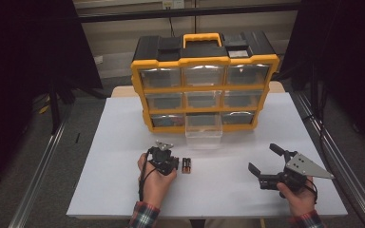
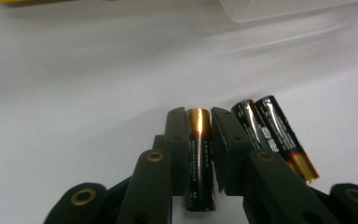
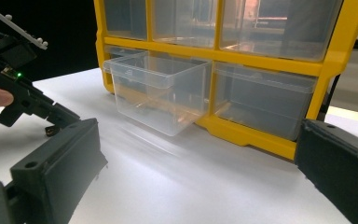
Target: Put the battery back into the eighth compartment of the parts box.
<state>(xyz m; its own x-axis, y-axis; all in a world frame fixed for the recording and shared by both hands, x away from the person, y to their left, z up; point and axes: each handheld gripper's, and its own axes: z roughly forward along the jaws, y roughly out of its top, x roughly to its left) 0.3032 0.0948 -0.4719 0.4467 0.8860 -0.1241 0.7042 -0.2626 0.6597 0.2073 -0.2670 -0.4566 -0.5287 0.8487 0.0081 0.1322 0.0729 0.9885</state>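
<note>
1 black-and-gold cylindrical battery (image 2: 199,154) is pinched between the nearly closed jaws of the left gripper (image 2: 199,122), on the white table (image 1: 123,142). 2 matching batteries (image 2: 272,135) are seen just right of it. The right gripper (image 1: 262,159) is held wide open and empty, near right.

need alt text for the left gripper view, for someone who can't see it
The left tongs have a black-and-gold cylindrical battery between their two black jaws, on a white table surface. Two more black-and-gold batteries lie side by side just to the right, and the edge of a clear plastic drawer shows at the top.
</note>
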